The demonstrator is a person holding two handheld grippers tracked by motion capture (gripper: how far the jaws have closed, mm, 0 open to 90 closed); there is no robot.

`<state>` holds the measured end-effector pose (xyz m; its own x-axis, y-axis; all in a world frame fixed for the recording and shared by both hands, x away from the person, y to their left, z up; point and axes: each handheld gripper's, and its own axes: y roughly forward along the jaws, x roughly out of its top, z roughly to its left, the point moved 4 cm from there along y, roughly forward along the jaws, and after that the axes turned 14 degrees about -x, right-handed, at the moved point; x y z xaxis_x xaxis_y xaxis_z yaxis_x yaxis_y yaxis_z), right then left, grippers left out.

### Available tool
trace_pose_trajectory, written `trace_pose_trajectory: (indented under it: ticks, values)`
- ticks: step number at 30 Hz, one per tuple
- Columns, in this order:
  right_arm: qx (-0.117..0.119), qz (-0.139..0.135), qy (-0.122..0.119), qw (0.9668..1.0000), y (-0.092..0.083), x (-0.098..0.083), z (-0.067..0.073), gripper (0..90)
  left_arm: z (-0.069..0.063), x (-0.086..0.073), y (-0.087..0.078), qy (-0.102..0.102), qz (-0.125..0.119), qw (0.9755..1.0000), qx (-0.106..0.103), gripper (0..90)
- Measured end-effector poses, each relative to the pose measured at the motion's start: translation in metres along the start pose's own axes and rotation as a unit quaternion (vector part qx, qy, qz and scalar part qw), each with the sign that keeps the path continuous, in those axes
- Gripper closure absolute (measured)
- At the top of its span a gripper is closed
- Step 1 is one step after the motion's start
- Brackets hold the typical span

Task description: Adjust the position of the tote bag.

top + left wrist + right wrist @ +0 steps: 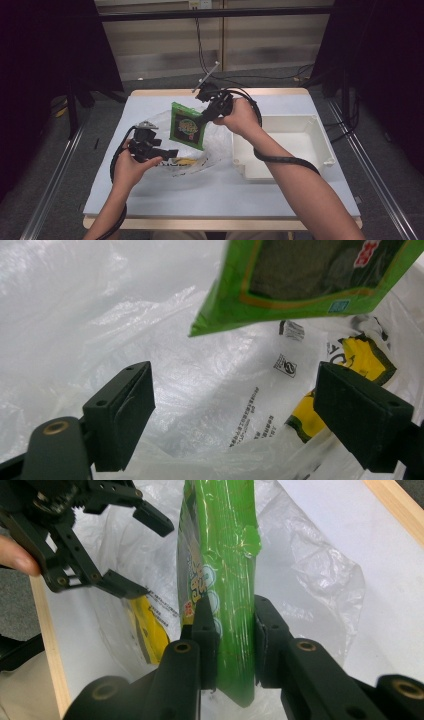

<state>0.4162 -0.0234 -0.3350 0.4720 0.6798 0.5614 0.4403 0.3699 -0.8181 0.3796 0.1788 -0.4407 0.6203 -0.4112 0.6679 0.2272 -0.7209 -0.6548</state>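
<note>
We list a green packet (187,126) with a dark panel. The clear bag (220,142) carries black print and a yellow-and-black emblem; the tray (320,150) is white.

Pale counter (150,200) with a wooden edge at centre. Grey floor (60,165) all round, metal rails (50,190) running along it at 8 and 4 o'clock. Beige panelled wall (165,45) at 12 o'clock, black cables (200,45) hanging down it. Dark curtains (45,50) at 10 and 2 o'clock. Dim, even light.
</note>
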Motion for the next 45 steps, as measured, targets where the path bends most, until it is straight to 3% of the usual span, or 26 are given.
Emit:
trace_pose_trajectory:
  ticks: [4,10,18,20,33,38,45]
  values:
    - [0.004,-0.005,0.005,1.0,0.003,0.006,0.004,75.9,0.0,-0.003,0.003,0.004,0.011,0.9999,0.001,16.1]
    - [0.007,-0.006,-0.007,0.9999,0.002,0.011,0.007,75.9,0.001,-0.005,0.002,-0.004,0.007,1.0,0.004,15.8]
    - [0.004,-0.009,-0.018,0.9998,-0.014,0.019,0.006,75.9,0.002,-0.006,0.0,-0.011,-0.003,0.9999,0.001,15.5]
    - [0.003,-0.005,-0.021,0.9998,-0.021,0.019,0.004,75.9,0.003,-0.006,-0.001,-0.005,0.002,1.0,-0.001,15.5]
    - [-0.004,0.001,-0.037,0.9993,-0.047,0.018,-0.005,75.9,0.003,0.0,0.006,0.001,0.001,1.0,-0.007,15.4]
    - [-0.002,0.003,-0.033,0.9994,-0.057,0.013,-0.01,75.9,0.004,0.001,0.01,0.005,0.012,0.9998,-0.013,15.4]
    - [0.002,0.013,-0.029,0.9995,-0.065,0.002,-0.016,75.9,0.0,0.007,0.015,0.002,0.004,0.9998,-0.02,15.3]
